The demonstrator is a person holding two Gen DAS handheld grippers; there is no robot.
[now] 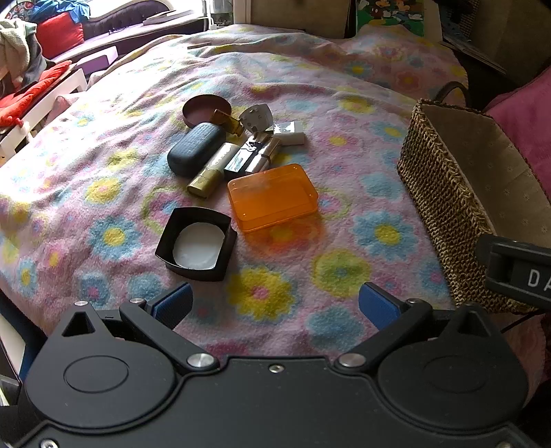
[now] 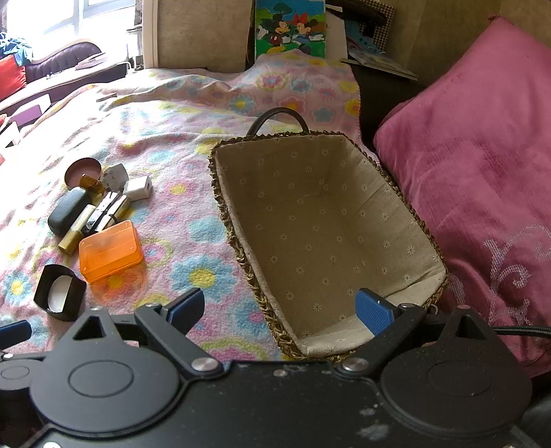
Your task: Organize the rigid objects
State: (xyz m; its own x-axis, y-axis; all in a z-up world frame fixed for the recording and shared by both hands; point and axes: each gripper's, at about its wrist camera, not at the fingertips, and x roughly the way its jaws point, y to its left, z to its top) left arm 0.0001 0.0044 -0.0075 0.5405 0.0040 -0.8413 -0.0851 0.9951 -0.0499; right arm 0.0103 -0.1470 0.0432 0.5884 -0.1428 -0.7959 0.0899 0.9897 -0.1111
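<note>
A cluster of small rigid objects lies on the flowered blanket: an orange plastic box (image 1: 272,196) (image 2: 110,251), a black square lid with a white disc (image 1: 196,244) (image 2: 60,293), a dark glasses case (image 1: 194,150) (image 2: 68,211), a gold tube (image 1: 213,170), a round brown lid (image 1: 206,109), a white plug (image 1: 255,118) and a white adapter (image 1: 290,132). A lined wicker basket (image 2: 241,255) (image 1: 437,206) stands empty to their right. My left gripper (image 1: 274,305) is open and empty, just short of the black lid. My right gripper (image 2: 279,308) is open and empty over the basket's near left corner.
A pink cushion (image 2: 482,179) lies right of the basket. Beyond the bed's left edge are a white rail (image 1: 41,107), red cloth (image 1: 31,93) and a dark sofa (image 2: 65,58). A cartoon picture (image 2: 290,27) leans at the back.
</note>
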